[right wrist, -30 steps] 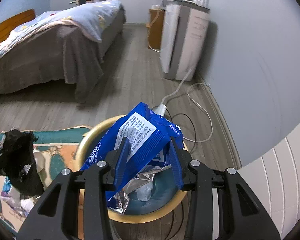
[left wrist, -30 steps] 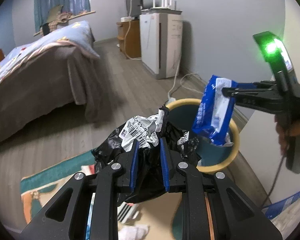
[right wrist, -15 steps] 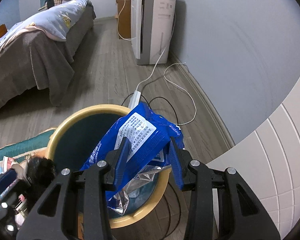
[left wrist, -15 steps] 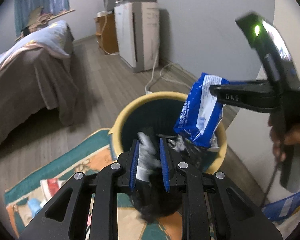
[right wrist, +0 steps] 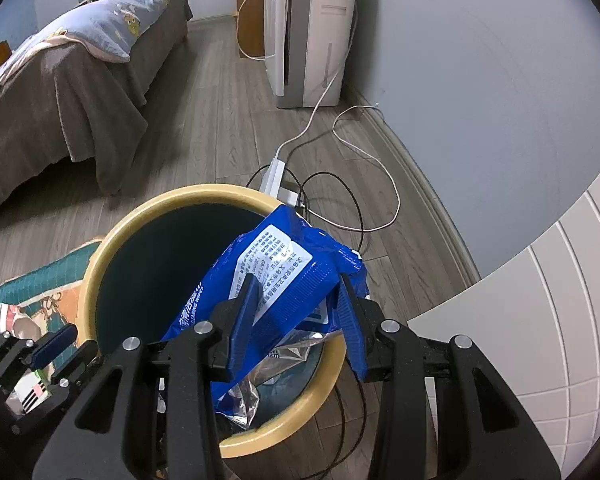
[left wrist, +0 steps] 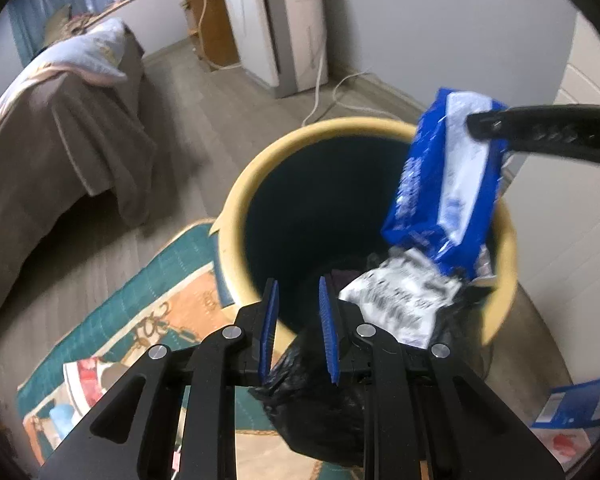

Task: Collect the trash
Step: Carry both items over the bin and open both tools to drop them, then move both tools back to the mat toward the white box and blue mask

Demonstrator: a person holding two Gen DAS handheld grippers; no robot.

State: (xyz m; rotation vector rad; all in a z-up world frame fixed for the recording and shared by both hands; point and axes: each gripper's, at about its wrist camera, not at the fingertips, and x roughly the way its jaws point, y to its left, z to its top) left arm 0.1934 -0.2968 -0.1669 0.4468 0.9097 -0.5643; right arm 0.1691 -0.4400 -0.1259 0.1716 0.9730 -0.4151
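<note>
dim, even indoor light — soft shadows; left view motion-blurred; fisheye edges warped, black-vignetted

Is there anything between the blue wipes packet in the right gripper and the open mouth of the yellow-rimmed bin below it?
Nothing visible blocks it. The blue plastic wipes packet, clamped in the right gripper, hangs over the round yellow-rimmed bin; its lower end already dips inside, above a crumpled black-and-white bag against the rim.

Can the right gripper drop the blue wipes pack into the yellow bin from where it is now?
Probably yes. The right gripper holds the blue wipes pack directly above the yellow bin, whose opening is uncovered, with nothing between them.
</note>
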